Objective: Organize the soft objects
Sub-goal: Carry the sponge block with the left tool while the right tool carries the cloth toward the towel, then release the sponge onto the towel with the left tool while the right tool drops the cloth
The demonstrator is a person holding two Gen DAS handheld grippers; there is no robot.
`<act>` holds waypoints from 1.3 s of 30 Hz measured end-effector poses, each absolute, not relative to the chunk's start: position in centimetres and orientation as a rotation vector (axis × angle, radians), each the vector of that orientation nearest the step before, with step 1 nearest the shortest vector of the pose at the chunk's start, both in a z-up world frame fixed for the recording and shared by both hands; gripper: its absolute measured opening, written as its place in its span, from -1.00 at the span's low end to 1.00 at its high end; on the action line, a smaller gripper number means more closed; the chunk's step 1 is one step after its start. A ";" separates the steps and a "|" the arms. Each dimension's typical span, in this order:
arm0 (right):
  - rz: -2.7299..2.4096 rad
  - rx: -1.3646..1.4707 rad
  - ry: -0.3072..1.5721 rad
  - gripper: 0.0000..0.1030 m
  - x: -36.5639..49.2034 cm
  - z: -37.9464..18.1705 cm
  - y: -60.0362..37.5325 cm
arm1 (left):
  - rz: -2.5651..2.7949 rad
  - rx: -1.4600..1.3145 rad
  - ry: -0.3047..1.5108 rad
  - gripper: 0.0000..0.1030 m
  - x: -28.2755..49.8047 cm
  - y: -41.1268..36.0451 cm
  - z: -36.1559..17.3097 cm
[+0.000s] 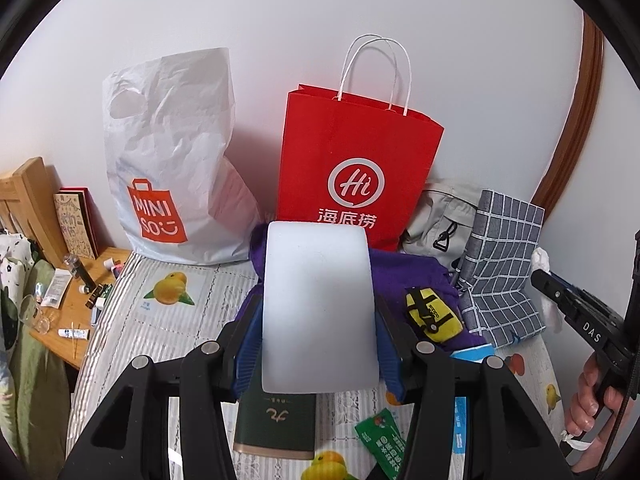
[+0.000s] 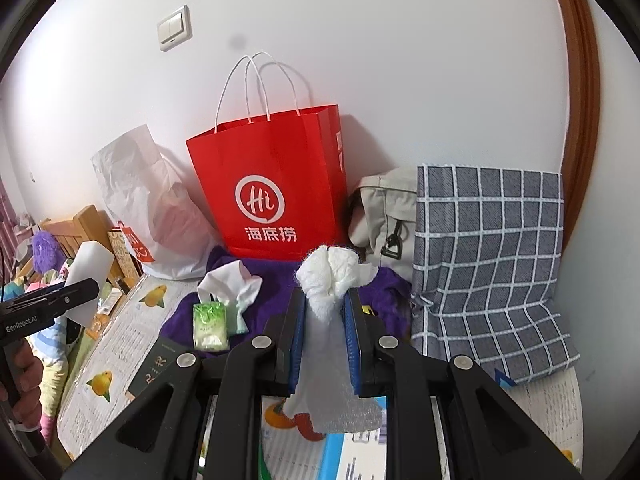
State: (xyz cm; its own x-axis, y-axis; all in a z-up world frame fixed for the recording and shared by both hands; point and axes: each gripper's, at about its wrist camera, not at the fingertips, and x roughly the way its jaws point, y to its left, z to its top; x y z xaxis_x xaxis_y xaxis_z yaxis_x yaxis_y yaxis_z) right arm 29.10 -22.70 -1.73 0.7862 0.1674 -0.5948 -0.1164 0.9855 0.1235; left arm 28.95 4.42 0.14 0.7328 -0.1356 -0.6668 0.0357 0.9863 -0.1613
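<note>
Left claw (image 1: 318, 320): clamped on white foam block (image 1: 318, 304). Right claw (image 2: 324, 316): clamped on crumpled white sock (image 2: 328, 280). Far: red paper bag (image 2: 272, 184) against wall.

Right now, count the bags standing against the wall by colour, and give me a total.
Red paper bag: 1
White plastic bag: 1
Beige fabric bag: 1
Total: 3 bags against the wall.
</note>
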 end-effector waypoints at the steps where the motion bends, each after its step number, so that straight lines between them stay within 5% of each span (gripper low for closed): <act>1: 0.155 0.079 0.646 -0.63 29.4 -1.7 -22.6 | -0.092 -0.140 0.744 -0.03 29.2 4.4 0.1; 13: 0.180 0.085 0.639 -0.63 33.9 -2.2 -22.1 | -0.088 -0.136 0.761 -0.03 31.8 4.7 -1.0; 39: 0.177 0.134 0.956 -0.59 43.2 -14.5 -24.0 | -0.159 -0.144 0.977 -0.04 43.1 -0.2 -11.4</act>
